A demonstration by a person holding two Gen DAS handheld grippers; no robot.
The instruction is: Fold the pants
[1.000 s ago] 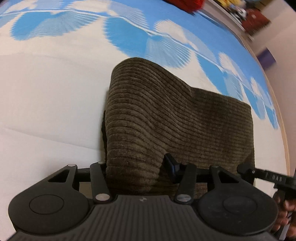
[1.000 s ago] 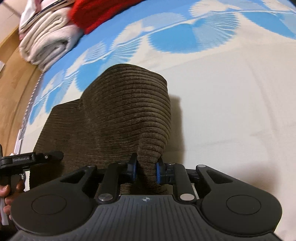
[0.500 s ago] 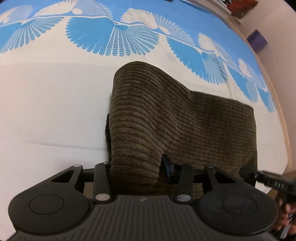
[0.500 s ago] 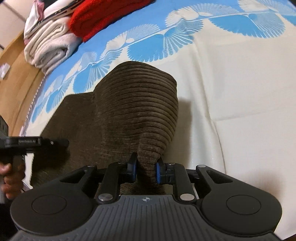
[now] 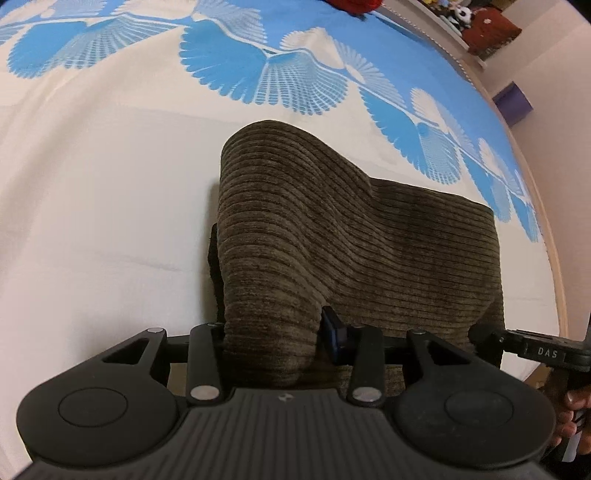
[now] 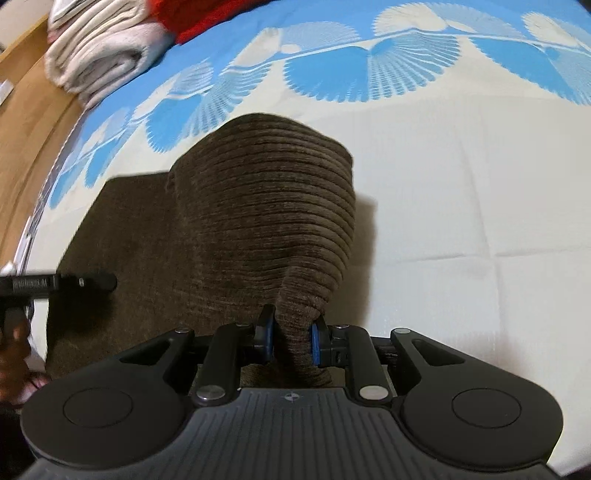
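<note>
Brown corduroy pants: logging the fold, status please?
Both hand-held grippers, left and right, shut on brown corduroy pants. Near edge lifted off blue-and-white patterned sheet. Nothing in the way.

Cream bedsheet (image 5: 92,229) with blue fan print, brown corduroy pants (image 6: 207,236) lying on it, folded white towels (image 6: 99,59) and red cloth (image 6: 207,18) beyond the pants

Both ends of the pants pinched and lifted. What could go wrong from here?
1. The right hand-held gripper pinches only a narrow bunch of the brown pants; it may slip out.
2. The left hand-held gripper holds a thicker bunch, so the fold may land uneven.
3. The lower layer could drag on the bedsheet.
</note>
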